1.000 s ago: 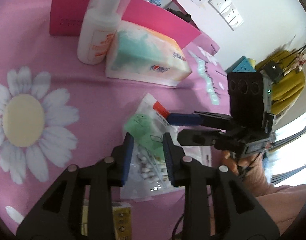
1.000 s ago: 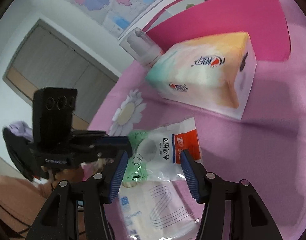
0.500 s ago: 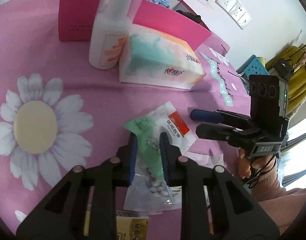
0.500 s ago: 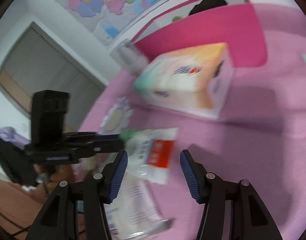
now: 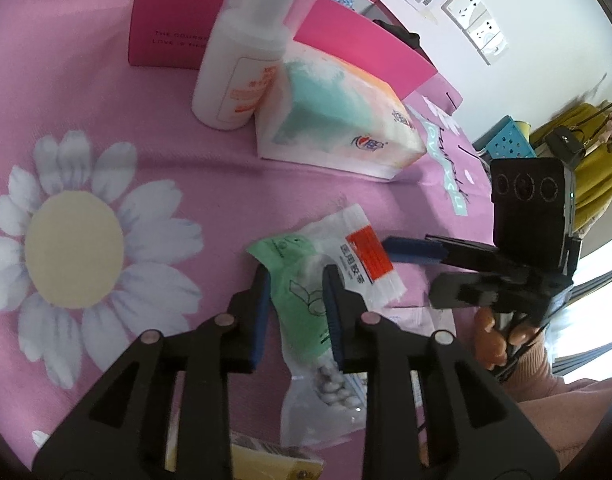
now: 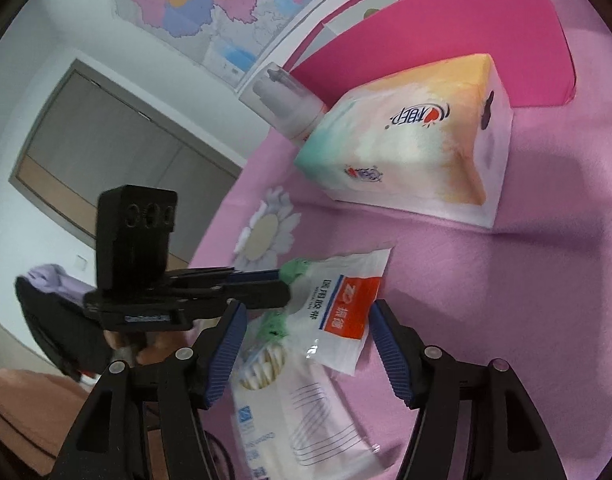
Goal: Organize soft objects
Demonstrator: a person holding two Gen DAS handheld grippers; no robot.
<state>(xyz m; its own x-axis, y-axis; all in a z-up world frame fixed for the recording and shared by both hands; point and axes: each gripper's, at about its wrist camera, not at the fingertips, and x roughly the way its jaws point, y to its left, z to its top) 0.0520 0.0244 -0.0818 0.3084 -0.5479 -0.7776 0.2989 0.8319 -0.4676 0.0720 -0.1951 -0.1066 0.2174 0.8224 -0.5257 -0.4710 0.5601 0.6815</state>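
Observation:
My left gripper point(image 5: 296, 280) is shut on a green-topped clear bag of cotton swabs point(image 5: 306, 308); the bag hangs down between the fingers. It also shows in the right wrist view point(image 6: 272, 344), held by the left gripper point(image 6: 282, 284). A white medical tape packet with a red label point(image 5: 358, 252) lies on the pink cloth beside it, also in the right wrist view point(image 6: 342, 304). My right gripper point(image 6: 306, 328) is open over this packet and a clear packet of cotton pads point(image 6: 306, 424). In the left wrist view the right gripper point(image 5: 386, 268) reaches in from the right.
A soft tissue pack point(image 5: 338, 120) lies behind, also in the right wrist view point(image 6: 410, 136). A white pump bottle point(image 5: 242, 64) stands beside it. A pink open box point(image 5: 166, 28) stands at the back. A yellow packet point(image 5: 266, 460) lies below the left gripper.
My left gripper closed on the green swab bag and lifted it slightly. My right gripper drew back to the right, then returned over the tape packet.

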